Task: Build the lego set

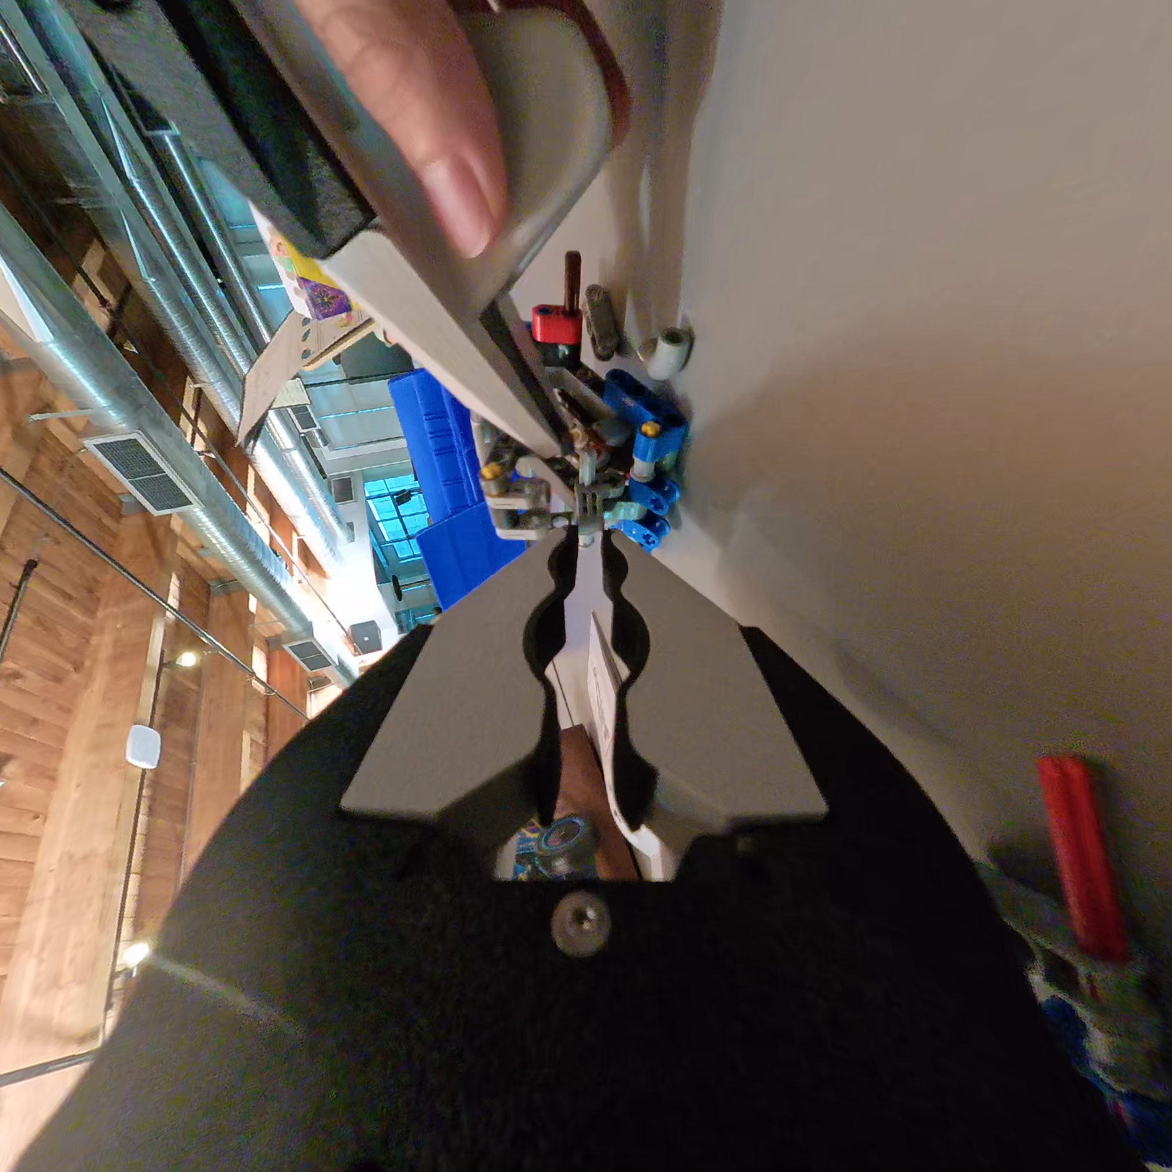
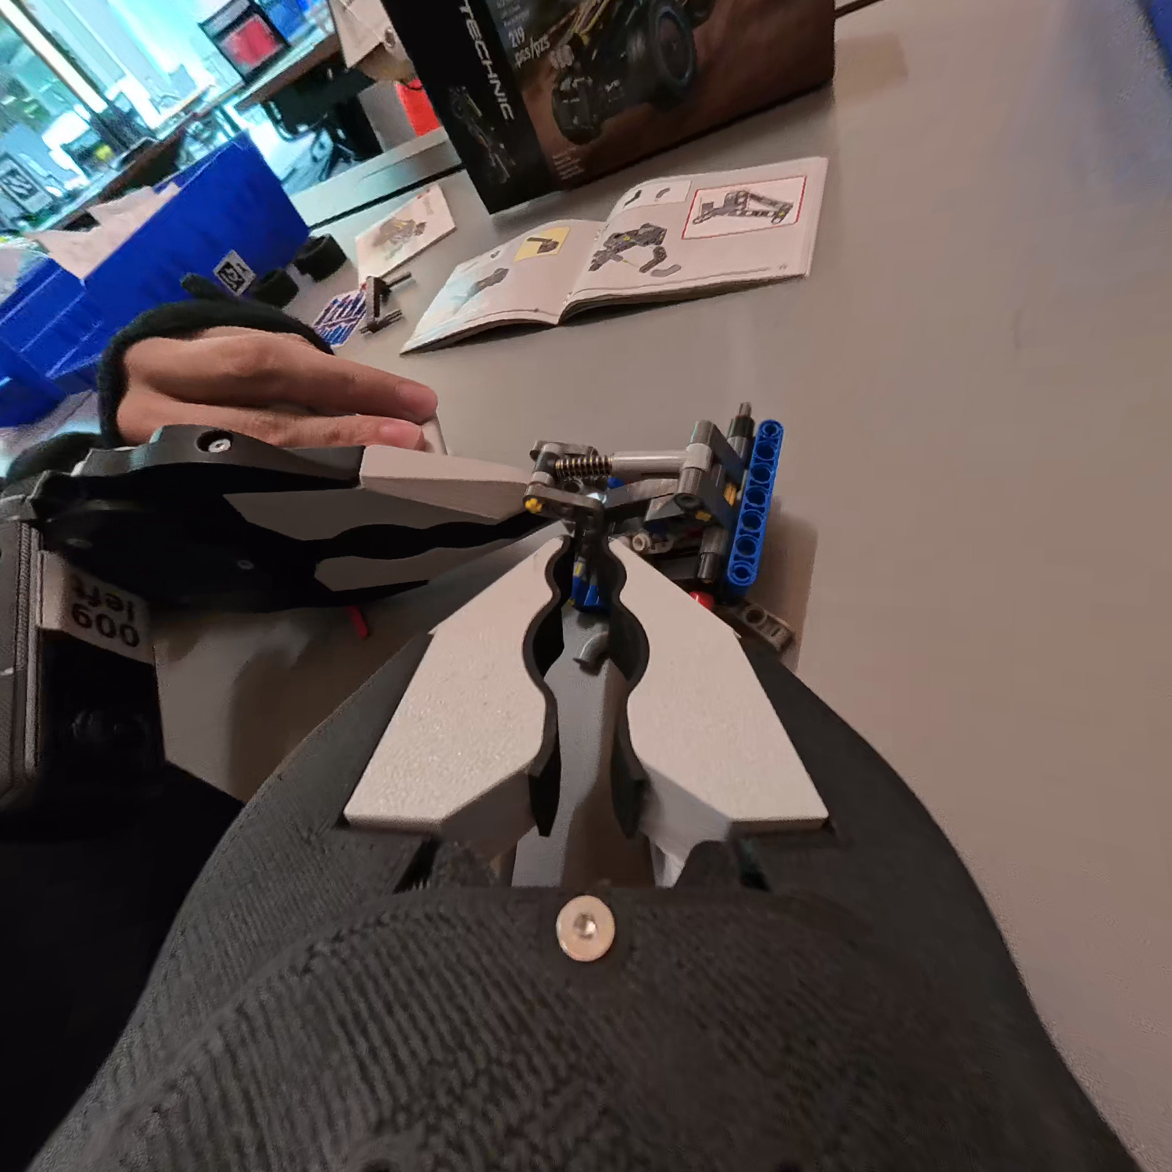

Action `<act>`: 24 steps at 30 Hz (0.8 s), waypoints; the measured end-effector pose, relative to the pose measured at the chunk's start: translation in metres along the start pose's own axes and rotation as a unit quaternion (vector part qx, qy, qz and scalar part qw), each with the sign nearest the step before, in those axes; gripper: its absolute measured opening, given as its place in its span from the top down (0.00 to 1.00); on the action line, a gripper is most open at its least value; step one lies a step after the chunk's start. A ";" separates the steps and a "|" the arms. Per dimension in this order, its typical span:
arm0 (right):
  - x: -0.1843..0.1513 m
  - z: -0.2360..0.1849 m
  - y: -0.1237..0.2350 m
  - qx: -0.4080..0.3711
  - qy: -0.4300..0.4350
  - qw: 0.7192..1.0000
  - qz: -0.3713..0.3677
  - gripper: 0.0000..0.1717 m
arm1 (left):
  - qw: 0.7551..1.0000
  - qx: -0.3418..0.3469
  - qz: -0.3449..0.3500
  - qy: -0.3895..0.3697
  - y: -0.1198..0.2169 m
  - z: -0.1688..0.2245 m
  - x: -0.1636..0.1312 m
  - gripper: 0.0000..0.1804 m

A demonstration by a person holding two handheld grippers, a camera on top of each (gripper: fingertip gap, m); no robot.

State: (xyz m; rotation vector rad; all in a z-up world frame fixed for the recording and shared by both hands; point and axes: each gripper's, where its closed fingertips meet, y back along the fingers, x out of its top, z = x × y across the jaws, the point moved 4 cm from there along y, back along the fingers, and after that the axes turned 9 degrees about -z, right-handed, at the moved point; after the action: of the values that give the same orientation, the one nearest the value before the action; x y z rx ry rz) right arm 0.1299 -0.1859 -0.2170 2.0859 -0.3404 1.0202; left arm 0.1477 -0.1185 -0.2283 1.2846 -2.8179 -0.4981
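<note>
A grey and blue brick-built model [image 2: 697, 501], with a coil spring [image 2: 580, 465] and a long blue beam [image 2: 755, 501], sits on the grey table [image 2: 951, 444]. My right gripper [image 2: 586, 539] is shut on a dark upright part at the model's near side. My left gripper [image 1: 586, 539] is shut on a small grey connector of the model [image 1: 590, 501]. In the right wrist view the left gripper [image 2: 526, 501] comes in from the left under a hand [image 2: 253, 393]. In the left wrist view the right gripper [image 1: 558, 437] reaches in from the upper left.
Loose parts lie by the model: a red block [image 1: 557, 323], a brown axle [image 1: 572, 279], a pale sleeve [image 1: 672, 349], a red rod [image 1: 1081, 856], a grey beam [image 2: 764, 618]. An open booklet [image 2: 634, 253], a dark box [image 2: 602, 82] and blue bins [image 2: 190, 215] stand behind. Both grippers' tips are close together, under 4 cm apart.
</note>
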 end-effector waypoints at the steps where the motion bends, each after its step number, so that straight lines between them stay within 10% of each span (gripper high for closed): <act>1: -0.002 0.001 -0.001 0.004 0.001 1.000 -0.007 0.97 | 1.000 -0.001 0.001 0.001 0.000 0.000 0.000 0.98; 24: 0.002 0.005 -0.005 -0.113 0.037 0.993 0.020 0.94 | 1.000 0.020 0.000 -0.017 -0.002 0.001 0.004 0.98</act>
State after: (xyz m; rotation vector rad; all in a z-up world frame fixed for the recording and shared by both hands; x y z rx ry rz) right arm 0.1369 -0.1861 -0.2198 1.8417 -0.4408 1.0296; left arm 0.1465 -0.1227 -0.2302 1.2941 -2.8697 -0.4699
